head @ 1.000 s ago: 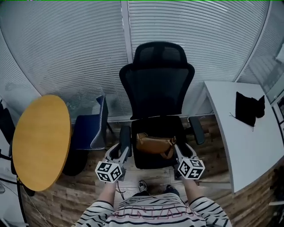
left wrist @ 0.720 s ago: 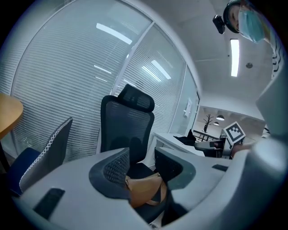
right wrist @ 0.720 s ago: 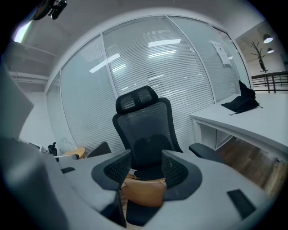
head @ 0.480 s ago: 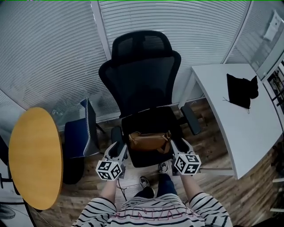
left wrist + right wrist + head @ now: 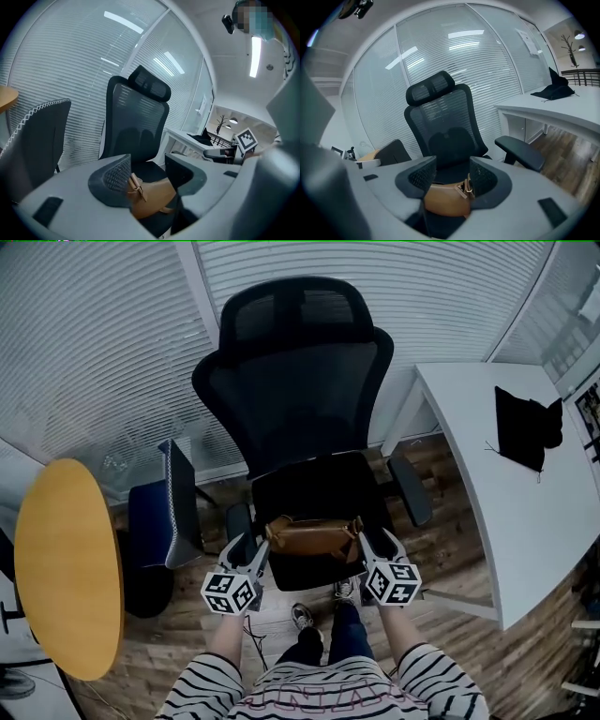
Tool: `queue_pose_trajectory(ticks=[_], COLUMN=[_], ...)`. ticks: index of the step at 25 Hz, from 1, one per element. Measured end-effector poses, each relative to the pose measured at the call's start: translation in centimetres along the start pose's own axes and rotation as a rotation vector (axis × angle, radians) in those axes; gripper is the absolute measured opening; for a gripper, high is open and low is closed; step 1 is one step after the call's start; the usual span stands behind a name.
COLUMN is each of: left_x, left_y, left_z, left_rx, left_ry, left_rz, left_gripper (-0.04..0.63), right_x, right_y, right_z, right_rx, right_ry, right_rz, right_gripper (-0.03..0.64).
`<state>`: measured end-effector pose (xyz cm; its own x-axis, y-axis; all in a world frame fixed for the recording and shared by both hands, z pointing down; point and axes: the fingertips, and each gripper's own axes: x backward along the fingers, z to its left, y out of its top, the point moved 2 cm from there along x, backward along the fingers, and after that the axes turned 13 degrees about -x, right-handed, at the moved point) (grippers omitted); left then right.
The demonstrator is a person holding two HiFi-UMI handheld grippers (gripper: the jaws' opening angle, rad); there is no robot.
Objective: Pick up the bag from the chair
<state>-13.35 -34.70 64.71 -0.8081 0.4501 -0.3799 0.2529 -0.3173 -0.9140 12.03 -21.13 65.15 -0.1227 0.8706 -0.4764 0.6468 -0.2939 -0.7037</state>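
at lower centre of the frame, the brown bag (image 5: 312,536) lies on the black chair (image 5: 319,486) seat, between the left gripper (image 5: 251,547) and right gripper (image 5: 368,542), each with fingers (image 5: 418,176) spread apart at a bag end.

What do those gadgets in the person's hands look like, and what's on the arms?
The left gripper and right gripper are pale grey, each with two blunt jaws lined by dark dimpled pads and a cube of black-and-white square markers. Sleeves are black-and-white striped.
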Motion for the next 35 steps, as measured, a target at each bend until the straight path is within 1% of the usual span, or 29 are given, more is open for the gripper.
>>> queue_pose_trajectory(ticks=[9, 14, 19, 22, 29, 31, 32, 35], left_x=[-4.1, -6.4, -8.7, -9.9, -12.0, -12.4, -12.6, -12.8], left_y=[-4.3, -6.1, -8.0, -8.8, -10.1, -10.4, -10.5, -10.8], left_z=[0.3, 0.8, 0.9, 1.1, 1.8, 2.0, 2.1, 2.2], left_rx=[0.036, 0.066, 0.078, 0.101, 0.158, 0.156, 0.149, 0.156], left_ry=[0.011, 0.024, 0.010, 0.018, 0.045, 0.053, 0.055, 0.062], left_rz=[0.082, 0.105, 0.148, 0.158, 0.163, 0.171, 0.179, 0.191], left_gripper=[0.238, 0.256, 0.266, 0.275, 0.276, 0.276, 0.275, 0.270], right_x=[-4.3, -6.9, -9.0, -9.8, -12.2, -12.5, -12.6, -12.6], right_y=[-2.5, -4.2, -6.5, -7.3, -8.3, -8.4, -8.4, -8.5], right_z=[-3.9, -5.0, -6.3, -7.1, -7.6, -7.6, -7.6, -7.6], right_rx=[-0.045, -0.052, -0.097, -0.110, -0.152, -0.184, -0.195, -0.197], right_ry=[-0.007, 0.013, 0.010, 0.017, 0.070, 0.093, 0.103, 0.107], right_rz=[0.047, 0.081, 0.116, 0.123, 0.156, 0.162, 0.164, 0.172], right_gripper=[0.225, 0.239, 0.249, 0.252, 0.250, 0.242, 0.227, 0.195])
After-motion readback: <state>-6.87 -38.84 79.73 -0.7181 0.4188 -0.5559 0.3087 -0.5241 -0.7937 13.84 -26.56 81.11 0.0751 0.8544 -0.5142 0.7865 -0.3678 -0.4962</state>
